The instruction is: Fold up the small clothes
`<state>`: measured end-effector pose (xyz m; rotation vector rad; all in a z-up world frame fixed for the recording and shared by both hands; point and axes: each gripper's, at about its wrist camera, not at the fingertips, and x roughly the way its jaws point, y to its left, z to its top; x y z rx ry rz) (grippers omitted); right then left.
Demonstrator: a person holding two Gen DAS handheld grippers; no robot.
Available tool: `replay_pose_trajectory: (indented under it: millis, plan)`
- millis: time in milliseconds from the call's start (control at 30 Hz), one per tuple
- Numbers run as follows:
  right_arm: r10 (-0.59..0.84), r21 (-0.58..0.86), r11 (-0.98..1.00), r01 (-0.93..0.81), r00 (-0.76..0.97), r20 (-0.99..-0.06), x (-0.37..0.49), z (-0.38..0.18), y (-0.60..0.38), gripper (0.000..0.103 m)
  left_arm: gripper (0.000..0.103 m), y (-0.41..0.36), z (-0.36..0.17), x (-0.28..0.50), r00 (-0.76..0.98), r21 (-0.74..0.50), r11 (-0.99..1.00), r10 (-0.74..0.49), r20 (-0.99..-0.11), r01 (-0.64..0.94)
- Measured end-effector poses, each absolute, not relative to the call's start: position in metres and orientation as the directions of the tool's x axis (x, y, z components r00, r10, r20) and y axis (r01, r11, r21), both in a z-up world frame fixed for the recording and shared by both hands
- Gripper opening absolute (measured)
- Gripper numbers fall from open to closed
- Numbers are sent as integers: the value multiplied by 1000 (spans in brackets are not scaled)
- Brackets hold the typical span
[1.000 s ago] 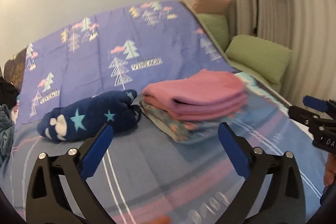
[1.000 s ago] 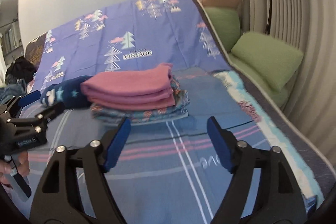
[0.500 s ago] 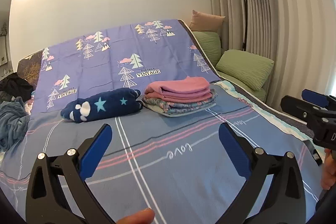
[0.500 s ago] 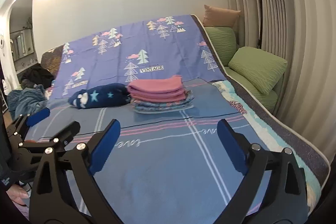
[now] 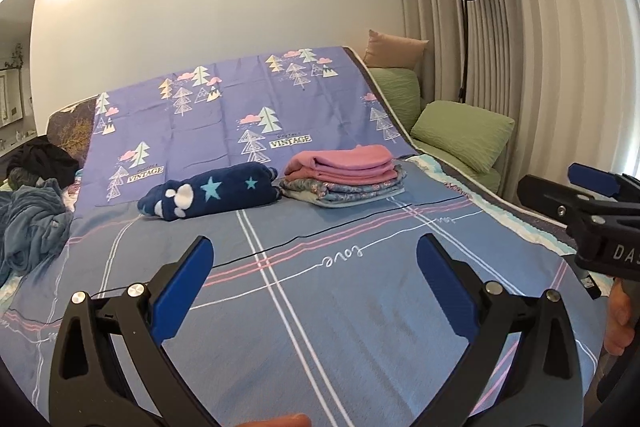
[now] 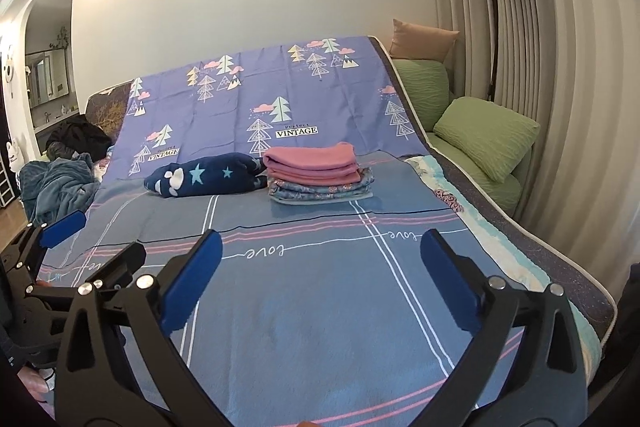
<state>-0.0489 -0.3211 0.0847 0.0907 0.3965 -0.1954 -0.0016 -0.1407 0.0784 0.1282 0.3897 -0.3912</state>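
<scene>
I hold my left claw [image 5: 312, 259] above a bed [image 5: 360, 307] with a blue plaid cover, its two blue-padded fingers spread wide with nothing between them. My right claw [image 6: 320, 251] hangs beside it over the same cover, its fingers also spread wide and holding nothing. In the left camera view the right claw shows at about 3 o'clock; in the right camera view the left claw shows at about 9 o'clock.

The folded clothes sit well ahead of both claws, toward 12 o'clock, near the middle of the bed. A pink folded garment [image 5: 344, 163] lies on top of a folded floral garment [image 5: 352, 189], the two making one neat stack. Just beside the stack, toward 10 o'clock from the left claw, lies a navy fleece bundle [image 5: 212, 195] with pale stars and a white paw print; it looks close to the stack, though I cannot tell whether they touch.

Behind the clothes, a purple sheet [image 5: 240, 107] printed with trees slopes up to the wall. At 2 o'clock are green pillows [image 5: 460, 131], a tan pillow [image 5: 394, 49], a black floor lamp [image 5: 464, 27] and pale curtains [image 5: 540, 47]. At 9 o'clock, at the bed's edge, lies a heap of teal and dark cloth [image 5: 28, 223].
</scene>
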Motion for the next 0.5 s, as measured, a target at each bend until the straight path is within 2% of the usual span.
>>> replay_pose_trajectory:
  millis: [500]
  plan:
    - [-182,37,975,217,890,-418,-66,78,-315,101,102,-127,75,-14,853,31,935,-309,-420,354]
